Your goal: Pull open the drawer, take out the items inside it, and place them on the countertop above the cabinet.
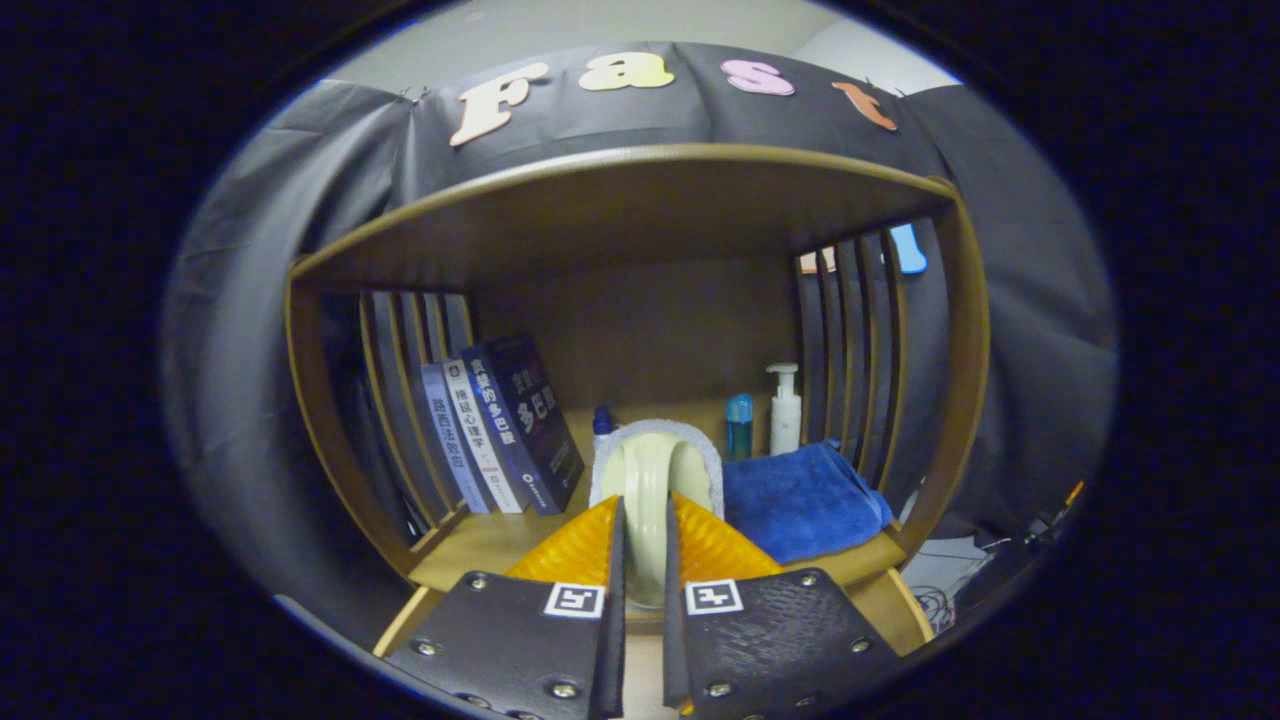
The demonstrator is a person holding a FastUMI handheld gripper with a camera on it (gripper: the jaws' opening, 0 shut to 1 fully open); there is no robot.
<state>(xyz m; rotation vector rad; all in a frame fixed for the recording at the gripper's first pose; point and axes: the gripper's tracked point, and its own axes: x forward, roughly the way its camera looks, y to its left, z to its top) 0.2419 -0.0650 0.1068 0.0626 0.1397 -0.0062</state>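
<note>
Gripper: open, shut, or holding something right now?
Gripper: shut on the pale green brush handle, both fingers pressing its sides, held above the wooden countertop.

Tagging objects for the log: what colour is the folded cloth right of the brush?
Blue, clearest in the gripper view: the folded cloth lies beside the brush held in the tongs.

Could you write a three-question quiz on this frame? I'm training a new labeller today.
1. True or false: the gripper is shut on a pale handled brush.
2. What lies right of the brush on the countertop? A) blue towel B) red mug C) green plate
3. Fill in: the books lean at the shelf's ____ side.

Key: 1 true; 2 A, the blue towel; 3 left.
</note>
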